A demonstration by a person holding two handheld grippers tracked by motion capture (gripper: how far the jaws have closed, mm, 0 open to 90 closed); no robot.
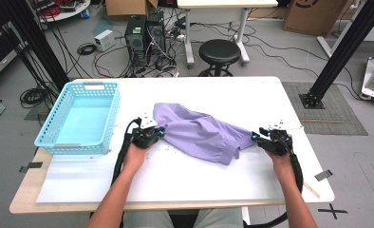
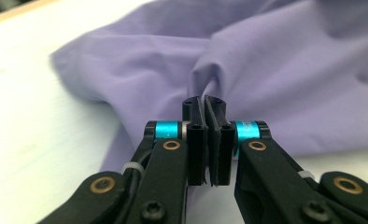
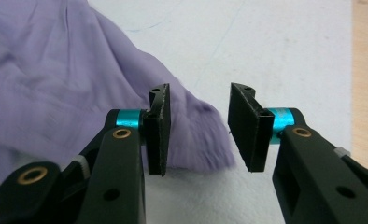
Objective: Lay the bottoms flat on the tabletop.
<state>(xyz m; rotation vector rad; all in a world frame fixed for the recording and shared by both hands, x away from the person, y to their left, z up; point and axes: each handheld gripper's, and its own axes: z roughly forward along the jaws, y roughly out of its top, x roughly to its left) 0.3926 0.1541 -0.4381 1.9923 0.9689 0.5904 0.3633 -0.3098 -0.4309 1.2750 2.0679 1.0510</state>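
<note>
A crumpled purple garment (image 1: 199, 130) lies in the middle of the white table (image 1: 213, 185). At its left end my left gripper (image 1: 157, 132) has its jaws pressed together. In the left gripper view the gripper (image 2: 205, 105) pinches a fold of the purple cloth (image 2: 275, 60), and creases run out from its tips. My right gripper (image 1: 257, 137) sits at the garment's right end. In the right gripper view it (image 3: 201, 93) stands open, with the ribbed edge of the cloth (image 3: 196, 135) lying under the gap and the pads not touching it.
A light blue plastic basket (image 1: 110, 116) stands on the left part of the table, close to my left hand. Beyond the far edge are a black stool (image 1: 219, 50), computer towers (image 1: 144, 35) and loose cables on the floor. A black frame post (image 1: 339, 52) rises at the right.
</note>
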